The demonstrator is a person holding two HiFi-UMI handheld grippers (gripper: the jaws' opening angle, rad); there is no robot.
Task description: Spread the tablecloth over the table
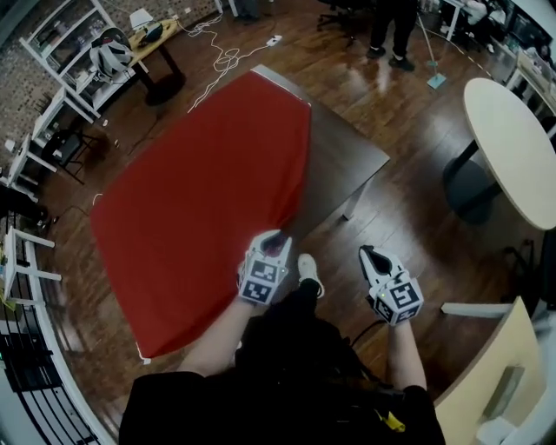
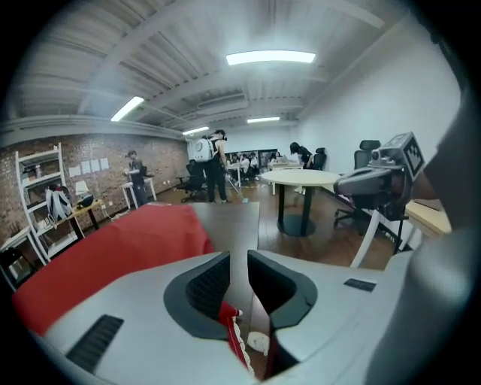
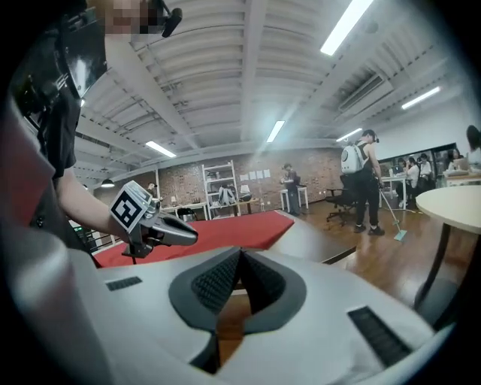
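- The red tablecloth [image 1: 200,200] already lies flat over most of the table [image 1: 347,161]. It reaches from just ahead of the left gripper [image 1: 272,243] out to the far end.
- A bare wooden strip, ahead of and between the two grippers, is still uncovered. The cloth probably needs shifting towards the right gripper [image 1: 372,261] and squaring up.
- The left gripper's jaws stand a narrow gap apart. The cloth's white-trimmed hem [image 2: 233,327] lies in that gap without looking clamped.
- The right gripper's jaws are pressed together on nothing, over the floor and well clear of the cloth.
- A round white table [image 1: 508,148] stands beyond the right gripper. A person with a mop [image 1: 391,26] is far ahead. Neither blocks the work.
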